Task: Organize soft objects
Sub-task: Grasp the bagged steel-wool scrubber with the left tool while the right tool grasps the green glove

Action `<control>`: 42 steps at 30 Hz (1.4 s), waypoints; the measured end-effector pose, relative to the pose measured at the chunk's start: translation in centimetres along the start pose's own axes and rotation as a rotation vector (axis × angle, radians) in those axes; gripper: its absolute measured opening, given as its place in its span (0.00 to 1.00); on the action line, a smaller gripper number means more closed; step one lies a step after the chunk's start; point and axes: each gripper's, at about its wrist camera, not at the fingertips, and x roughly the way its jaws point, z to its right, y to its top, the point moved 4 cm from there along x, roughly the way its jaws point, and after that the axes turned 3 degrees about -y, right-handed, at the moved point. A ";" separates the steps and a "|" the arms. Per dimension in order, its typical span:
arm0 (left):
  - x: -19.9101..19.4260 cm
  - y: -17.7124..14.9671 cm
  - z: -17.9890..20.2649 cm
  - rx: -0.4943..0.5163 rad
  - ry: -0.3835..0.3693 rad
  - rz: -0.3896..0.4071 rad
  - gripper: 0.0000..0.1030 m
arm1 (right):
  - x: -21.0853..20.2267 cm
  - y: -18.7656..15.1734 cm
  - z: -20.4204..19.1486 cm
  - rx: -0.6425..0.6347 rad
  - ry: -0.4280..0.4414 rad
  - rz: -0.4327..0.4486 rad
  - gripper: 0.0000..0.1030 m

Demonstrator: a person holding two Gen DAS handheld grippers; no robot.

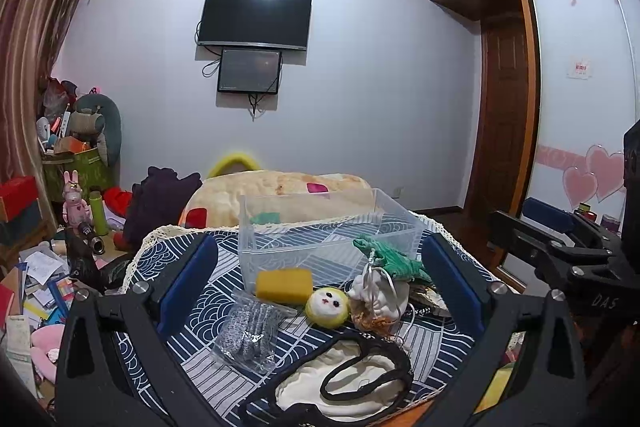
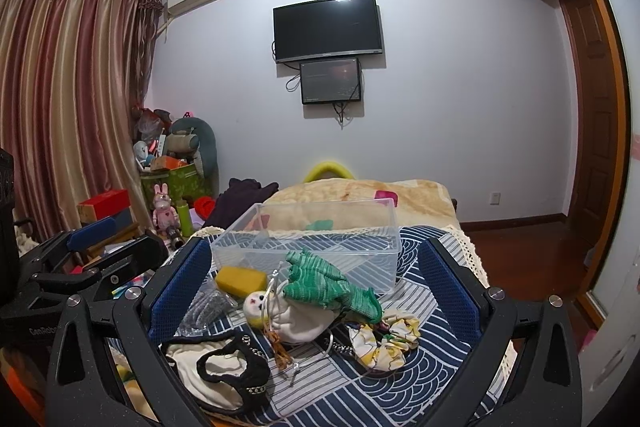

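Spreading across the lower centre of both wrist views, a heap of soft things is seen on a worktop [image 1: 224, 255] covered with a blue-and-white patterned cloth. A clear plastic bin [image 1: 320, 227] is set just behind the heap, and nothing is seen inside it. In the left wrist view, a yellow sponge [image 1: 284, 285] is placed at the bin's front wall, a small round plush face [image 1: 328, 306] lies just right of it, and a white drawstring pouch [image 1: 378, 297] is touching the plush. A green knitted piece [image 2: 332, 283] is draped over the pouch and against the bin. A clear bag of grey fabric [image 1: 249, 337] and a cream tote bag with black handles [image 1: 344, 383] are found nearer the bottom of the frame, and a yellow-print scrunchie [image 2: 384, 341] is seen at lower right in the right wrist view.

The left tool [image 1: 320, 287] is held wide open with nothing gripped; the right tool [image 2: 316, 291] is likewise spread wide and empty. Both are kept above the heap.

All items are judged light, limp and easily squashed. The sponge could be pinched across its short sides; the knitted piece is best gathered at a bunched fold. Cords may be snagged, and the bag's film is likely slippery.
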 end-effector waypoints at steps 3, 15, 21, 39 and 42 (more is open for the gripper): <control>0.1 0.0 0.1 -0.002 -0.004 -0.003 1.00 | 0.0 0.0 0.0 -0.001 -0.001 0.000 1.00; 1.8 -1.0 -1.1 -0.033 -0.045 -0.066 0.83 | 1.3 -0.9 0.2 0.007 -0.002 -0.023 0.95; 3.9 -2.5 -3.4 -0.054 0.005 -0.145 0.70 | 3.0 -2.0 1.2 0.040 0.012 -0.094 0.77; 9.8 -8.9 -8.1 -0.112 0.041 -0.378 0.68 | 8.5 -4.4 1.1 0.053 0.023 -0.264 0.70; 10.7 -9.9 -8.6 -0.140 0.038 -0.414 0.68 | 9.6 -5.2 1.7 0.070 0.016 -0.304 0.70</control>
